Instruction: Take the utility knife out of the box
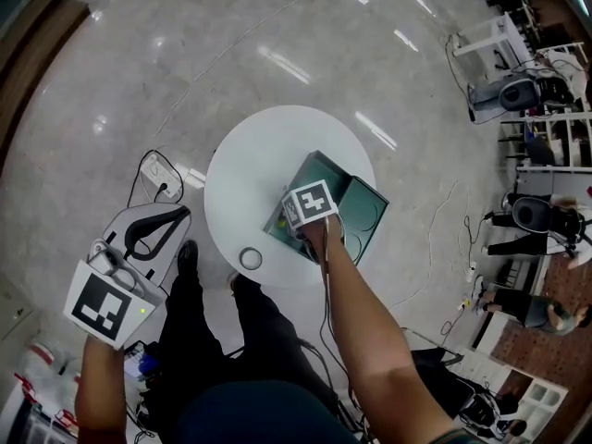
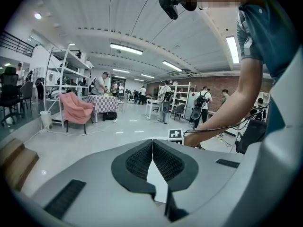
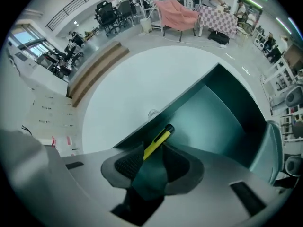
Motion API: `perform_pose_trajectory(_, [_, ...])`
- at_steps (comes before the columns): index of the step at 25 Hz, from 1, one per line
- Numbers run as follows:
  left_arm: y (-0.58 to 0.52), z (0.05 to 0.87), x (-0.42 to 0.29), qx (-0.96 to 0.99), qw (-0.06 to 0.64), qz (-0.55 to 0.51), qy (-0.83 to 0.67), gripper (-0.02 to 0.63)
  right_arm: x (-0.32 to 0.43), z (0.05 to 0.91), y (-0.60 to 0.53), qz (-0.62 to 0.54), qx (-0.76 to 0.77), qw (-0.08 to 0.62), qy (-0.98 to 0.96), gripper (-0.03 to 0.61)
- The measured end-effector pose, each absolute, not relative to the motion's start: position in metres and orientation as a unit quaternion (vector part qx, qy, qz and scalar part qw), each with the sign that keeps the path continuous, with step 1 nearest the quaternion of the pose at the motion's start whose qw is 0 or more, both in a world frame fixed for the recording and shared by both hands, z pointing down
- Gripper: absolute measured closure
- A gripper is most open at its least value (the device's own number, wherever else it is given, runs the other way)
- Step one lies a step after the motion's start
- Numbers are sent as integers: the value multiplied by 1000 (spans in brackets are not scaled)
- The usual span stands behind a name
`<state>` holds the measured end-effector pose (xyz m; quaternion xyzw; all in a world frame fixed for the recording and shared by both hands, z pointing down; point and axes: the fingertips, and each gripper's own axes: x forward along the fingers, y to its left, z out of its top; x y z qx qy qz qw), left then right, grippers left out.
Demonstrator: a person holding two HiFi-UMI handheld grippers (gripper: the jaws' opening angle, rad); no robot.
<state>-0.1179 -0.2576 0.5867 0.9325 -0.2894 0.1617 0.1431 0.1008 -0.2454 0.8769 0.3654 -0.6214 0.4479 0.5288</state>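
Note:
A dark green box (image 1: 365,213) stands open on the round white table (image 1: 245,169). My right gripper (image 1: 303,232) points straight down into it, under its marker cube. In the right gripper view a yellow utility knife (image 3: 158,139) with a black tip lies on the box floor (image 3: 215,115). It sits between the fingers of my right gripper (image 3: 154,149), close against the left pad, with a gap showing beside it; the jaws stand open. My left gripper (image 1: 180,215) hangs off the table to the left, pads (image 2: 142,162) pressed together on nothing.
A small round ring-like object (image 1: 251,259) lies near the table's front edge. A power strip (image 1: 159,176) and cables lie on the floor left of the table. Shelves, chairs and people stand farther out in the room.

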Motion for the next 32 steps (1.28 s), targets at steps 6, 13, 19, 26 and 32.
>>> perform_pose_trajectory(6, [-255,579,-124,932,141,162,-292,594,101,869,-247,464,380,515,-613,499])
perform_pose_trajectory(13, [-253,558,-121,935,128,161,-289,595,119,843,-238,463,392,498,-619,531])
perform_pose_trajectory(19, [-250,540,-114,940,115,162,-279,594,118,813,-234,463,414,461,-634,531])
perform_pose_trajectory(26, [-253,513,-99,950,86,159,-256,595,123,759,-242,435,451,415,-660,531])
perform_pose_trajectory(32, [-251,476,-83,956,62,159,-237,595,131,689,-242,398,484,362,-690,531])
